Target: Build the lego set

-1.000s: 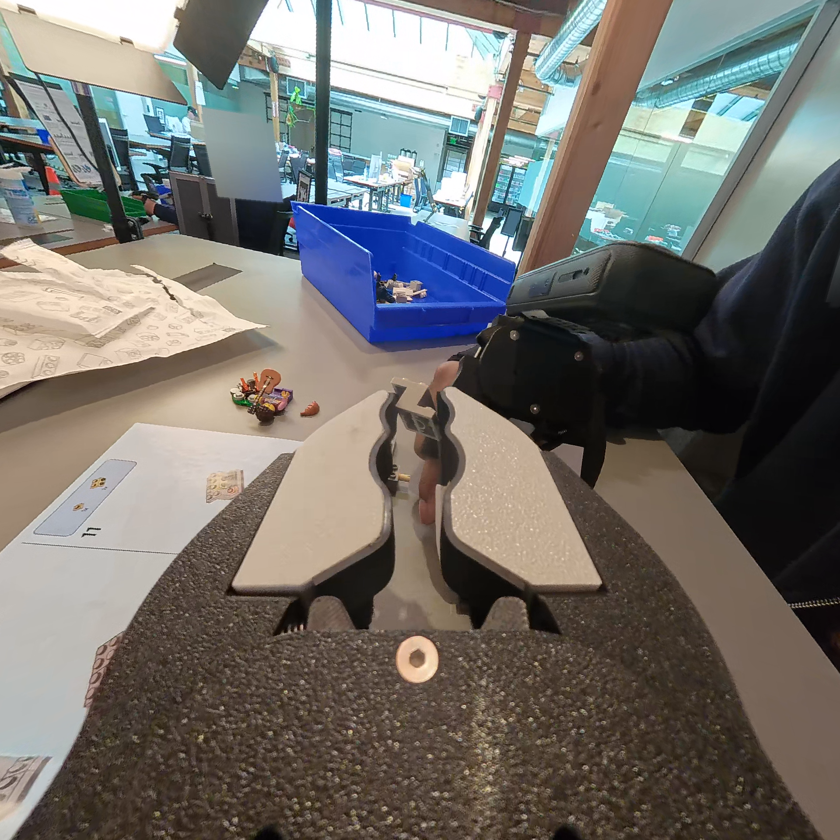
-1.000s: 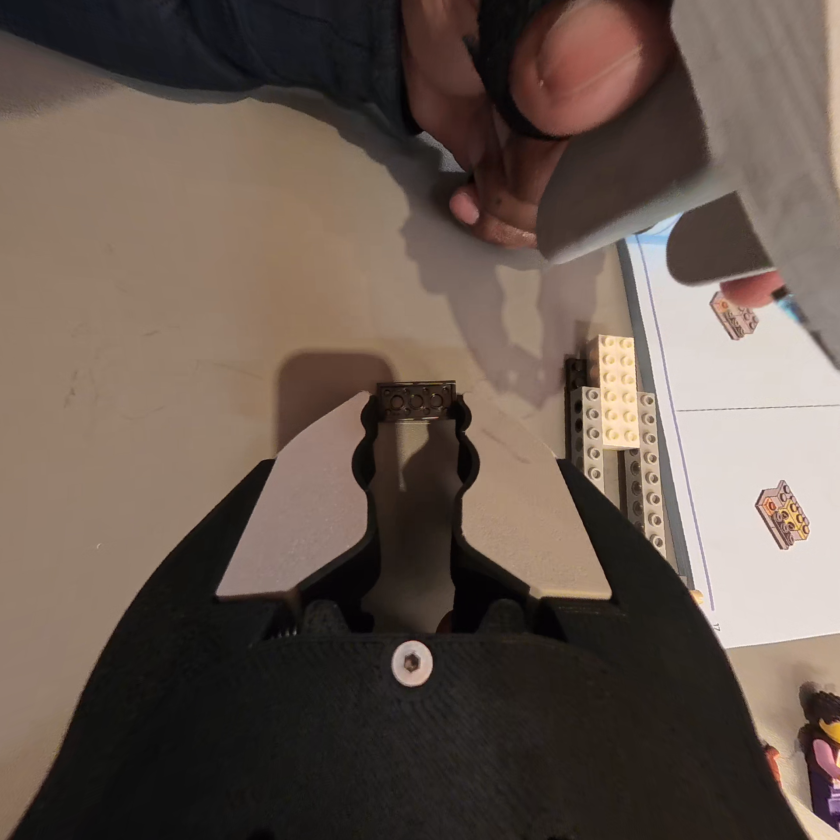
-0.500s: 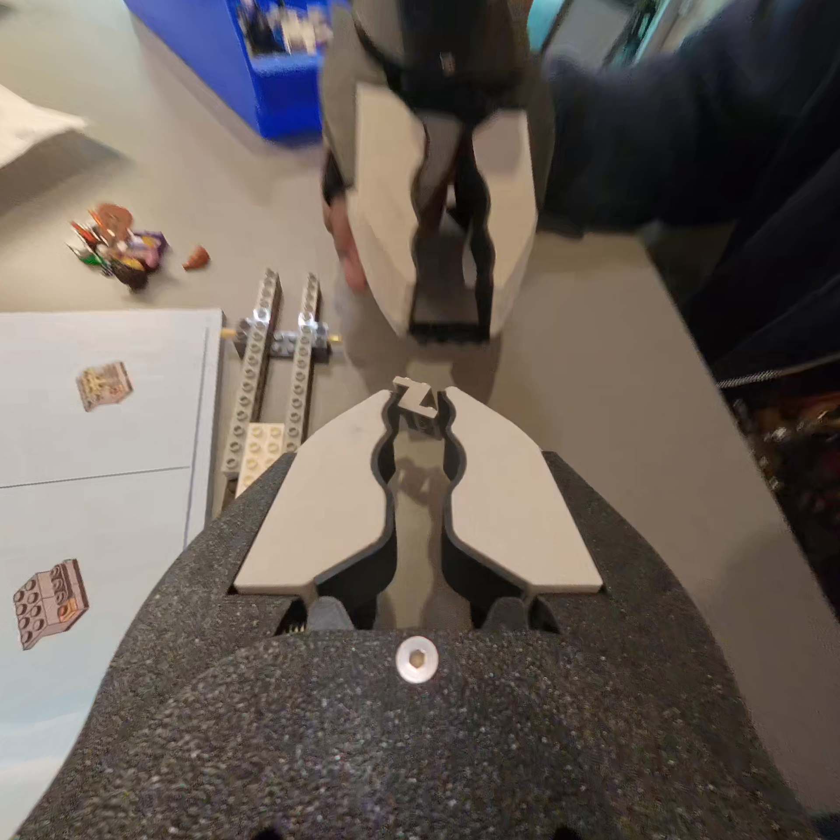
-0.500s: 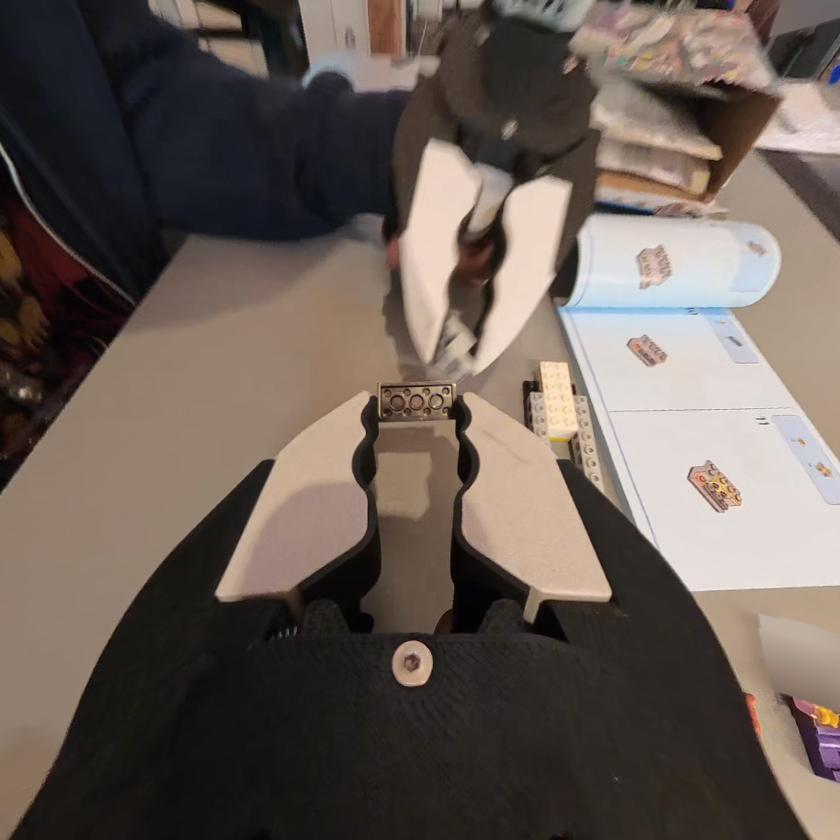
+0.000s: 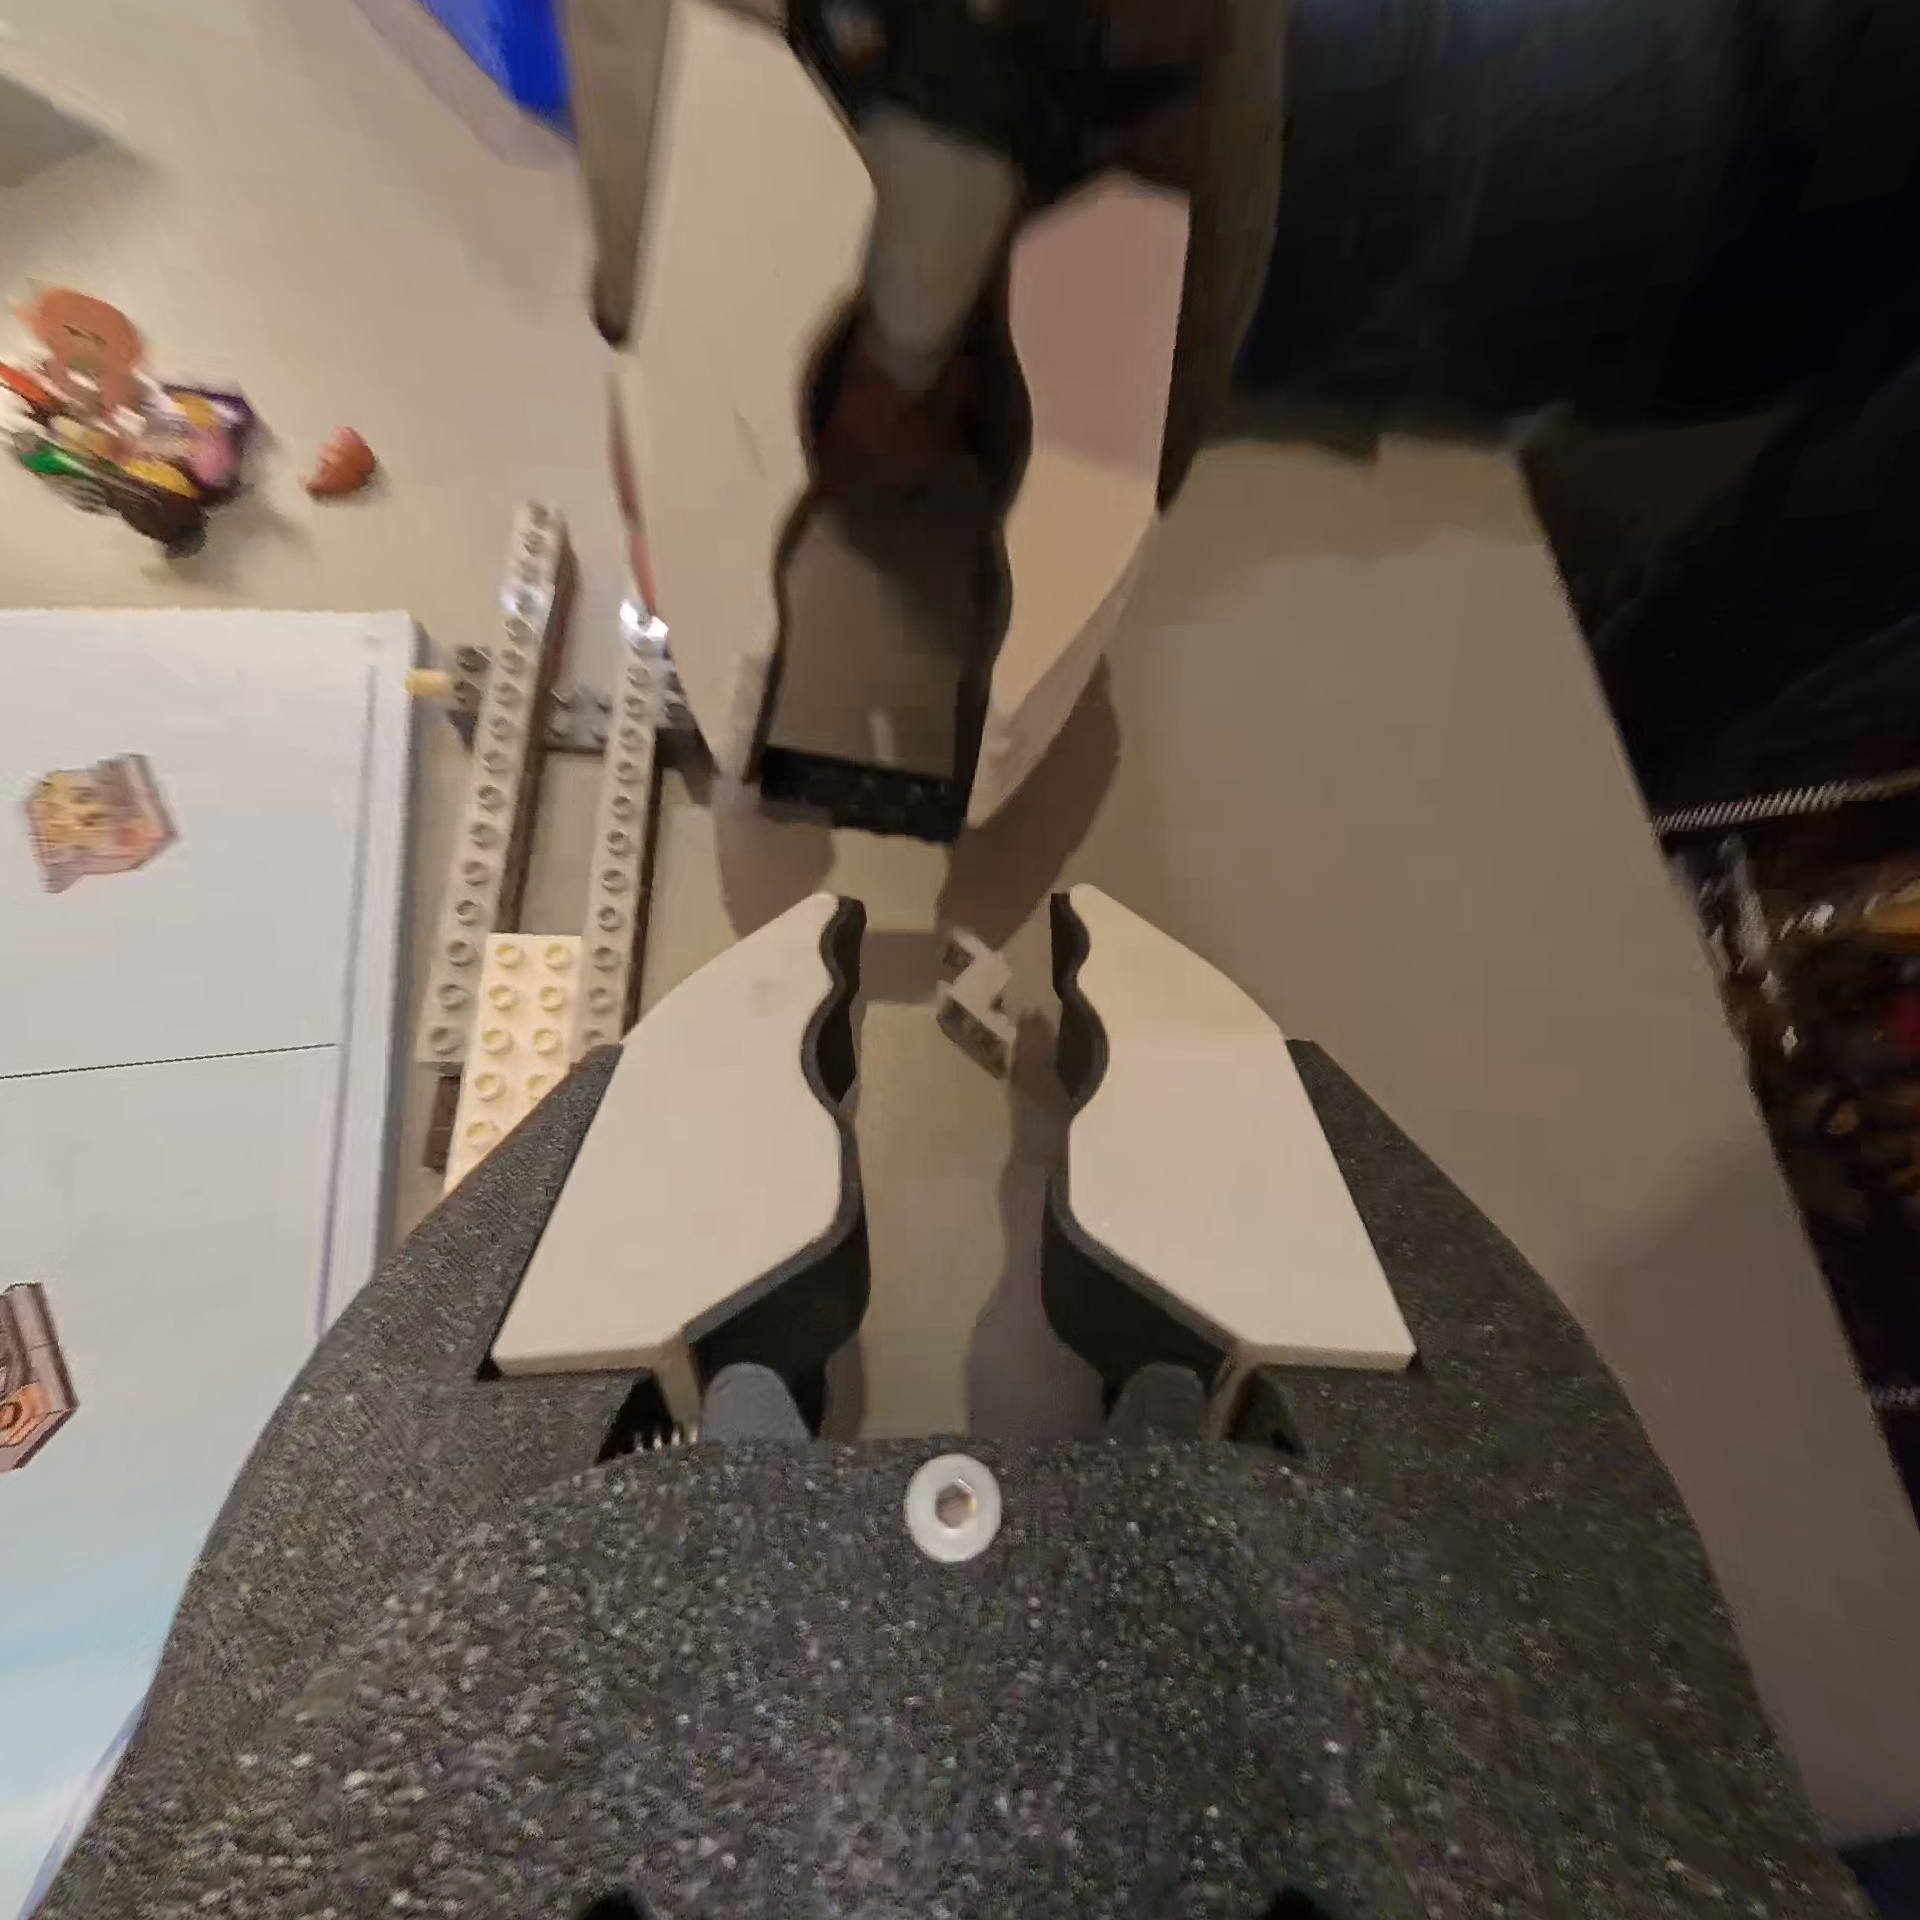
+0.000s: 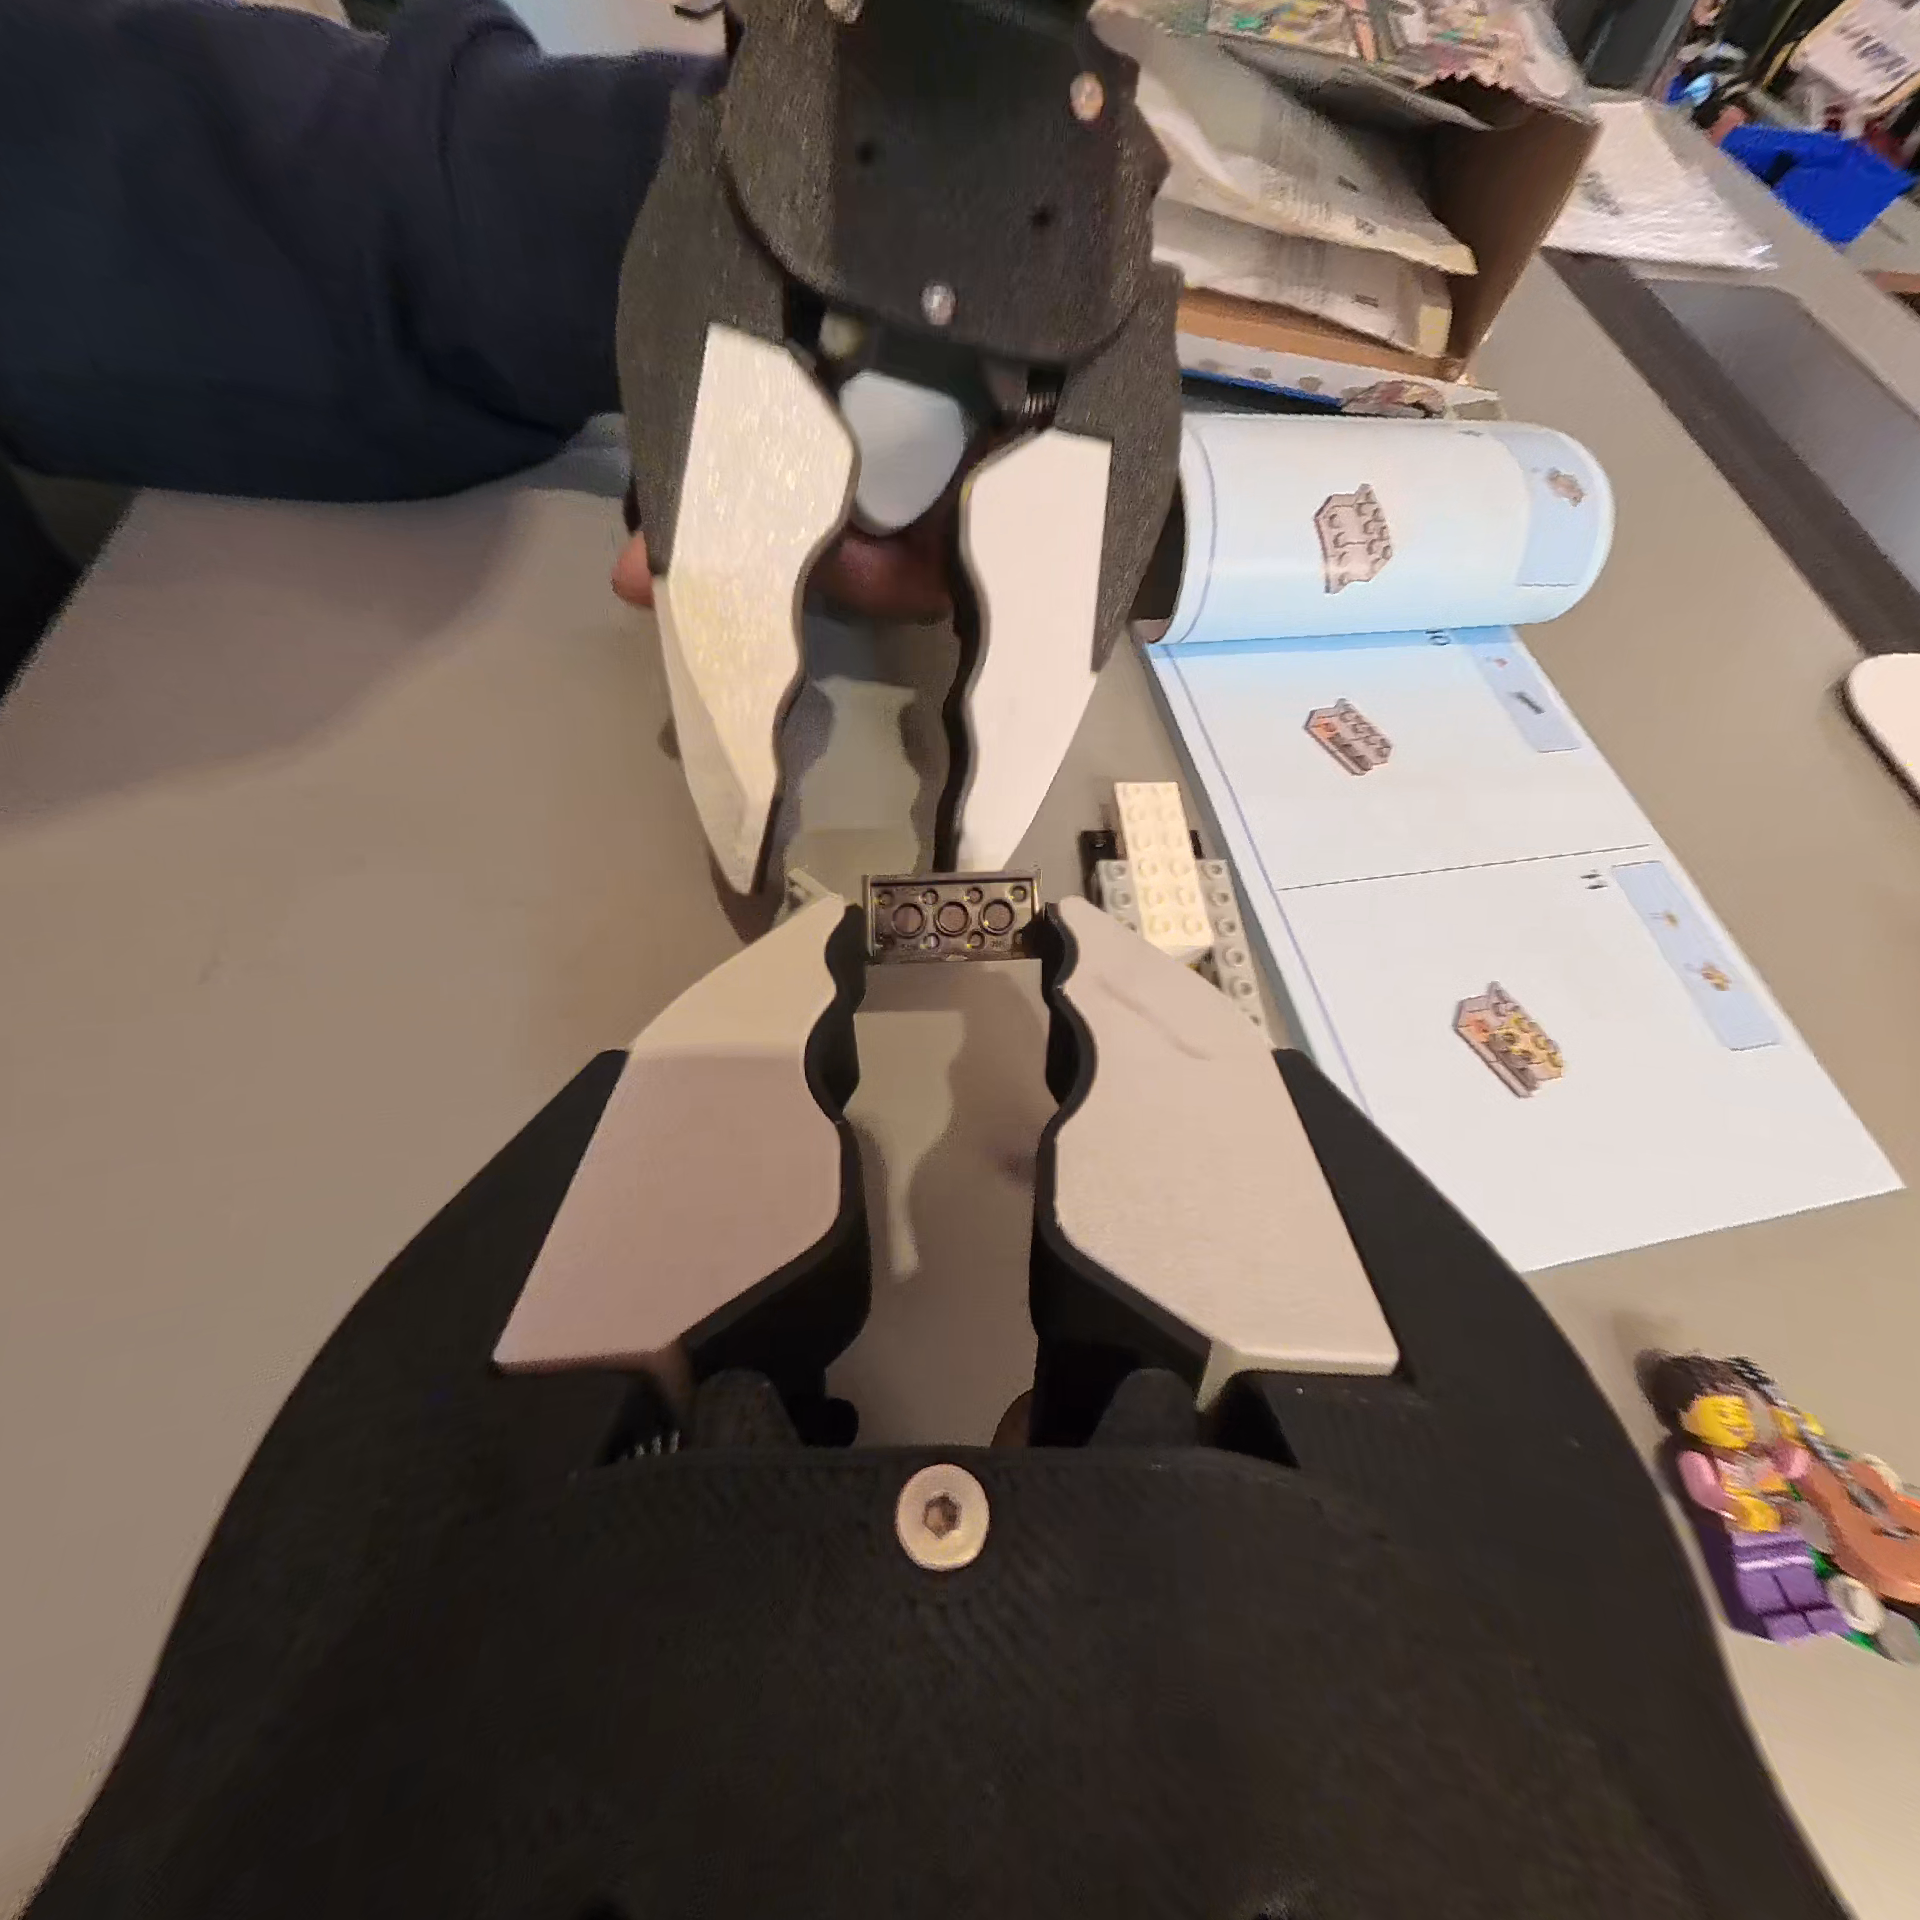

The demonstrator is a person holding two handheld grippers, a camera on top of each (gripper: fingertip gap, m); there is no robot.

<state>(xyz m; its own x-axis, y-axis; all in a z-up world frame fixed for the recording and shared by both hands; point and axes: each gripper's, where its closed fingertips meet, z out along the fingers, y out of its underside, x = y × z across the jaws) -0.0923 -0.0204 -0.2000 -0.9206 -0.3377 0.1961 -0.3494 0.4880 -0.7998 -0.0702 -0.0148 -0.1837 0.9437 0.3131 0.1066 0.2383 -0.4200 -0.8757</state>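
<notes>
My left gripper (image 5: 956, 909) is open. A small light grey piece (image 5: 977, 997) lies loose between its fingers, nearer the right pad, and neither pad presses on it. My right gripper (image 6: 951, 925) is shut on a dark brown brick (image 6: 951, 920), gripped by its ends with its underside towards the camera. The two grippers face each other tip to tip just above the table. In the left wrist view the right gripper (image 5: 868, 769) holds the dark brick (image 5: 862, 802). The partly built grey and cream frame (image 5: 540, 831) lies beside them, also in the right wrist view (image 6: 1164, 894).
An open instruction booklet (image 6: 1507, 883) lies next to the frame, also in the left wrist view (image 5: 177, 831). A minifigure with small parts (image 6: 1756, 1486) lies at the right. A brown piece (image 5: 341, 459) and a cardboard box with papers (image 6: 1351, 208) are further off. My two grippers' fingertips are within a few centimetres of each other.
My left gripper's jaws opened and the small grey piece left the grasp; it now lies between the fingers. The grippers moved closer together, tip to tip. The right gripper kept the dark brick.
</notes>
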